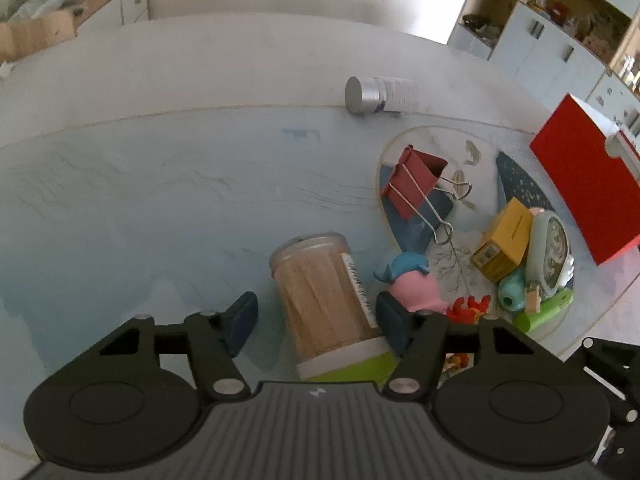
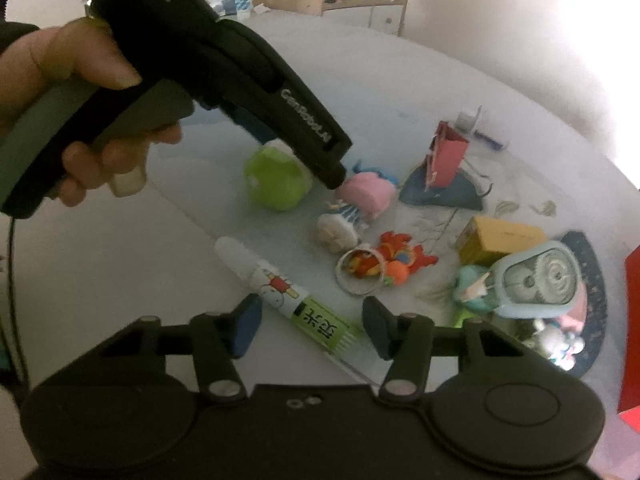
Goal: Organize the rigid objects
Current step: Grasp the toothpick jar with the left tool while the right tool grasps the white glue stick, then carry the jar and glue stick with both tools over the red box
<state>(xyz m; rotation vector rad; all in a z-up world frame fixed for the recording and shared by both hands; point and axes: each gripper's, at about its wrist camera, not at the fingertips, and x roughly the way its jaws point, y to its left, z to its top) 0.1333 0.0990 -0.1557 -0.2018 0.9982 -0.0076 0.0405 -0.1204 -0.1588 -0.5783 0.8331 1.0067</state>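
A clear toothpick jar [image 1: 326, 296] with a green lid lies on the table between the fingers of my open left gripper [image 1: 316, 322]; its green lid shows in the right wrist view [image 2: 276, 178]. The right finger pad [image 1: 390, 326] is close to the jar, the left pad stands apart. My right gripper [image 2: 312, 330] is open over a white and green tube [image 2: 288, 294] lying on the table. A pink and blue whale toy [image 1: 414, 284] lies beside the jar.
A round mat [image 1: 480, 168] holds a red binder clip [image 1: 416, 182], a yellow box [image 1: 506, 240], a light blue gadget [image 1: 552, 254] and small toys. A silver-capped bottle [image 1: 380, 94] lies farther off. A red box [image 1: 588, 184] stands at the right. A key ring [image 2: 358, 270] lies near the tube.
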